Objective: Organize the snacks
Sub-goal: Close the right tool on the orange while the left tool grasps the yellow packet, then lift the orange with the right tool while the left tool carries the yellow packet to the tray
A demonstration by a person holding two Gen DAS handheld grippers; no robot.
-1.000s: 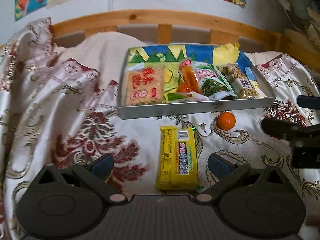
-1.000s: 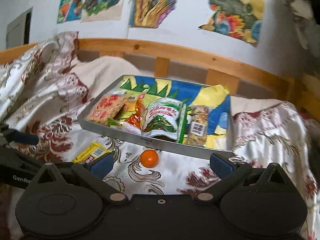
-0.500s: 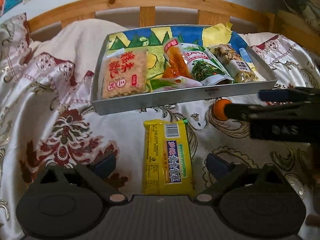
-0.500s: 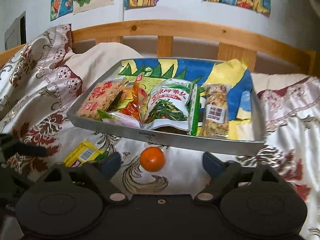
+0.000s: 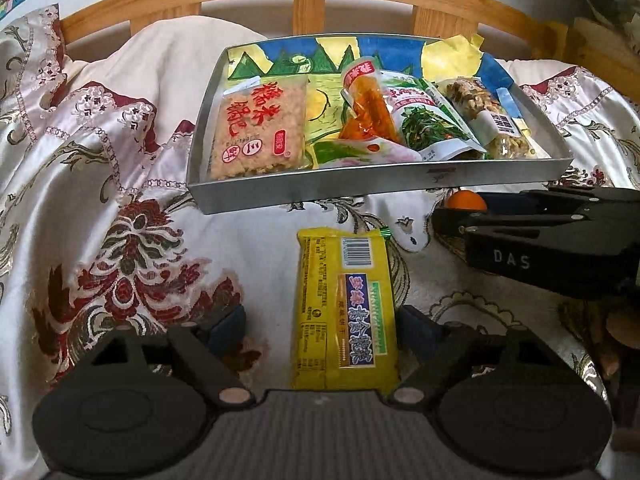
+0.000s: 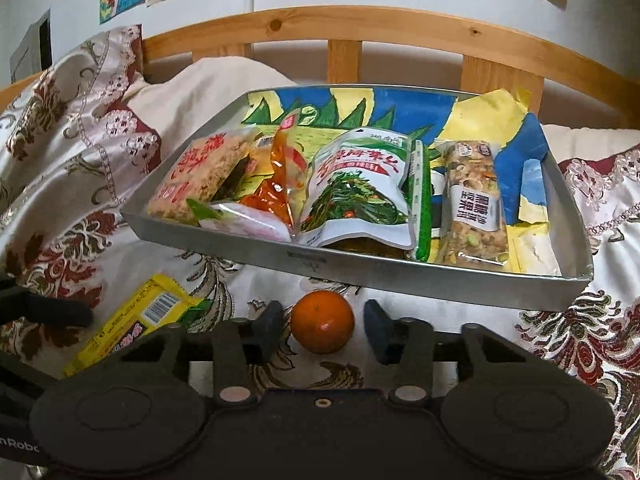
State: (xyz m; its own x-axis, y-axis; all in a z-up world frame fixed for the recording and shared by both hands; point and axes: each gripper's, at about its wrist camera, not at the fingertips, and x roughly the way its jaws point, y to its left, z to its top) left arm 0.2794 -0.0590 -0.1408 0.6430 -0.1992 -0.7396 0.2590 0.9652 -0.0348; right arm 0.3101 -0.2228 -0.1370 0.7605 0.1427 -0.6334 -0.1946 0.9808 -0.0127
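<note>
A yellow snack packet (image 5: 346, 312) lies on the bedspread in front of a metal tray (image 5: 360, 188). My left gripper (image 5: 324, 326) is open, one finger on each side of the packet's near half, apart from it. A small orange (image 6: 322, 321) lies on the cloth just before the tray's front wall (image 6: 360, 276). My right gripper (image 6: 324, 330) is open with the orange between its fingertips, a gap on each side. The right gripper shows in the left wrist view (image 5: 472, 212), hiding most of the orange (image 5: 466, 201). The packet also shows in the right wrist view (image 6: 132, 326).
The tray holds a rice-cracker pack (image 5: 258, 130), an orange pouch (image 5: 368, 108), a green-and-white bag (image 6: 356, 192) and a nut bar (image 6: 474, 204) on a painted liner. A wooden bed rail (image 6: 360, 28) runs behind. Rumpled patterned bedding (image 5: 100, 200) rises at the left.
Both grippers have moved forward and down. The left now straddles the yellow packet. The right has narrowed its opening and now has the orange between its fingertips.
</note>
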